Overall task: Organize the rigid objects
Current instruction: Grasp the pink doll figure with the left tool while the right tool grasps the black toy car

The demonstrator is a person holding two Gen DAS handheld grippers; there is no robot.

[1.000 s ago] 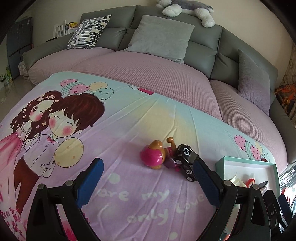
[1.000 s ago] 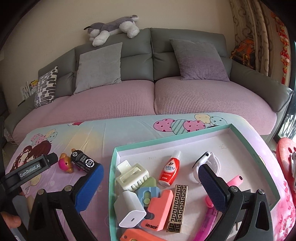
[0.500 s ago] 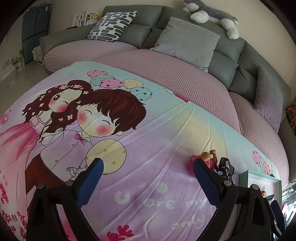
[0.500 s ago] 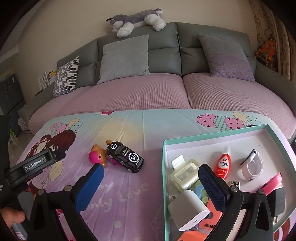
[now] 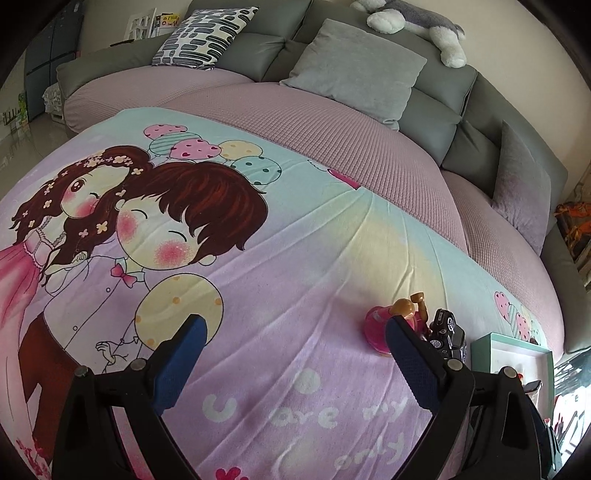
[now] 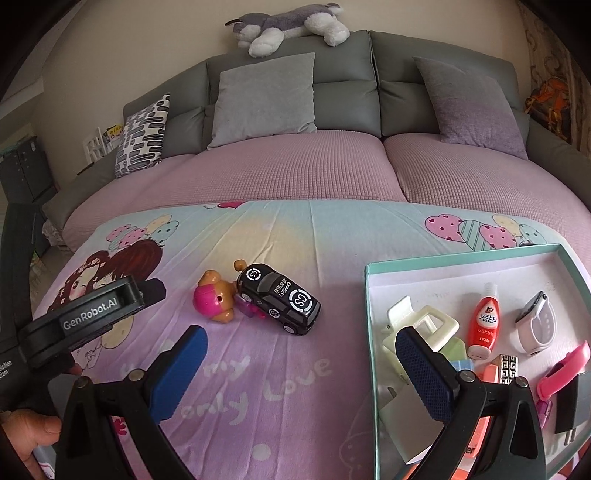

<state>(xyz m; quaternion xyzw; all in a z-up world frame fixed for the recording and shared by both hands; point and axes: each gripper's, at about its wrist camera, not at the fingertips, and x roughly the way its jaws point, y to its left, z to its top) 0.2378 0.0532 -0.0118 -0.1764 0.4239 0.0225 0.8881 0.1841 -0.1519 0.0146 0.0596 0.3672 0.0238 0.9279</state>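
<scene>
Two spread grippers above a cartoon-print sheet, toys and tray below.

The left gripper [image 5: 293, 334] and right gripper [image 6: 301, 345] both stand wide apart and grasp nothing. The black toy car [image 6: 280, 298] lies on the sheet [image 6: 314, 240], touching the pink puppy figure [image 6: 214, 301] on its left. Just right of them sits the teal tray [image 6: 371, 314], holding a cream hair claw [image 6: 430, 325], a red bottle [image 6: 484, 321] and a white smartwatch [image 6: 535, 325].

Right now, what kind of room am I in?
Most likely a home living room: a grey sofa with cushions, a plush dog along its back, and a cartoon-print cloth spread in front.
</scene>
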